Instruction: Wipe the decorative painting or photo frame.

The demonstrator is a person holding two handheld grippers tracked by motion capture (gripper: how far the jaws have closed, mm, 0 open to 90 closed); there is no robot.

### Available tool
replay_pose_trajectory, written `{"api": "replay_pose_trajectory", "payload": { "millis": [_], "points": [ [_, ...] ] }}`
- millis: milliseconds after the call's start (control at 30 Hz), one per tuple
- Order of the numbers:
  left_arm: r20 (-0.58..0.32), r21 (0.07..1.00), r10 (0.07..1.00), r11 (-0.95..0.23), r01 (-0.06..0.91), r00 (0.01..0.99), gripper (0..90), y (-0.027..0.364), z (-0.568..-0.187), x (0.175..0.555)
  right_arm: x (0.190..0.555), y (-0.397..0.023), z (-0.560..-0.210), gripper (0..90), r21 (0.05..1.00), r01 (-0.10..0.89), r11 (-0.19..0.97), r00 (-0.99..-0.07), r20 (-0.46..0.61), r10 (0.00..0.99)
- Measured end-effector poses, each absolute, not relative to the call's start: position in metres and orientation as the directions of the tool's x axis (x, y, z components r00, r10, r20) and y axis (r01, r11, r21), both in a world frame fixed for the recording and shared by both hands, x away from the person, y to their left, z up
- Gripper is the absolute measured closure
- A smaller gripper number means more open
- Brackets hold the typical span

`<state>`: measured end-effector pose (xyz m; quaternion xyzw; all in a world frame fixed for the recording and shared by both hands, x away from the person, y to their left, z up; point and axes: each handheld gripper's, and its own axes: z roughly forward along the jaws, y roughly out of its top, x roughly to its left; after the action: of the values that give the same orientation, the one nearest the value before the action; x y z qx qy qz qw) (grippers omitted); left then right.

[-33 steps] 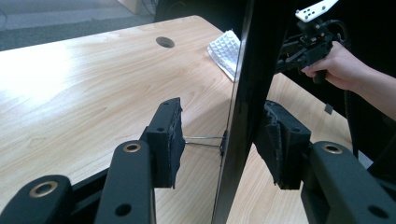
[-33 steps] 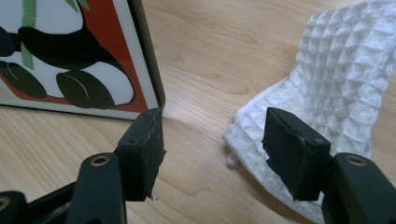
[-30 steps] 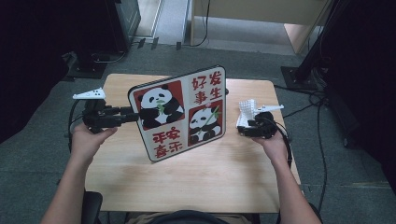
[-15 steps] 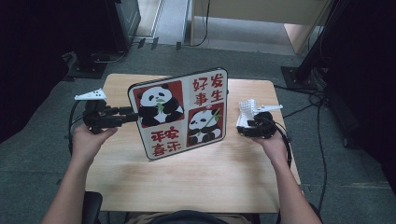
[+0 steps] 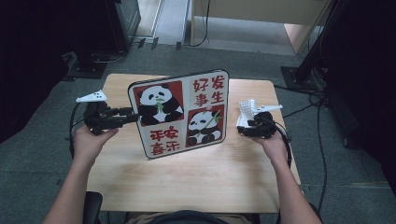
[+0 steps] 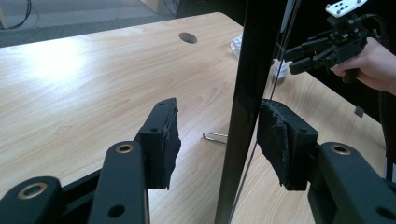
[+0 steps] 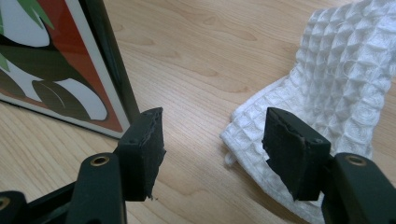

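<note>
A black-framed panda picture (image 5: 180, 114) with red Chinese characters stands tilted on the wooden table (image 5: 196, 186), propped by a wire leg (image 6: 215, 136). My left gripper (image 5: 133, 114) is at its left edge. In the left gripper view the frame's black edge (image 6: 254, 56) runs between the pads of that gripper (image 6: 217, 123). Its jaws have just been opening, and a gap shows on the left pad's side. My right gripper (image 5: 243, 128) stands open by the frame's right edge (image 7: 56, 60). A white waffle cloth (image 5: 246, 108) lies under its right jaw (image 7: 212, 128).
A round cable hole (image 6: 187, 37) is in the tabletop behind the frame. The right hand's gripper (image 6: 299, 58) shows beyond the frame in the left gripper view. Dark equipment stands and cables (image 5: 322, 116) lie on the grey floor around the table.
The frame's lower left corner has shifted slightly to the left and the picture sits a little differently. Both hands have stayed where they were.
</note>
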<state>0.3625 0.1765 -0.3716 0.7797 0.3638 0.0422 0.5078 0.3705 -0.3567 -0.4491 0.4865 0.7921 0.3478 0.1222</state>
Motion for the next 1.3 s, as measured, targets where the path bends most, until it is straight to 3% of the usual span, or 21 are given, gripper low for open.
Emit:
{"api": "replay_pose_trajectory", "payload": {
  "millis": [1300],
  "points": [
    [-0.318,0.802,0.672,-0.185,0.567,0.669,42.8,0.177,-0.399,0.373,0.371,-0.357,-0.45,38.7,0.671,0.689,0.274,-0.487,0.149,0.86]
  ]
}}
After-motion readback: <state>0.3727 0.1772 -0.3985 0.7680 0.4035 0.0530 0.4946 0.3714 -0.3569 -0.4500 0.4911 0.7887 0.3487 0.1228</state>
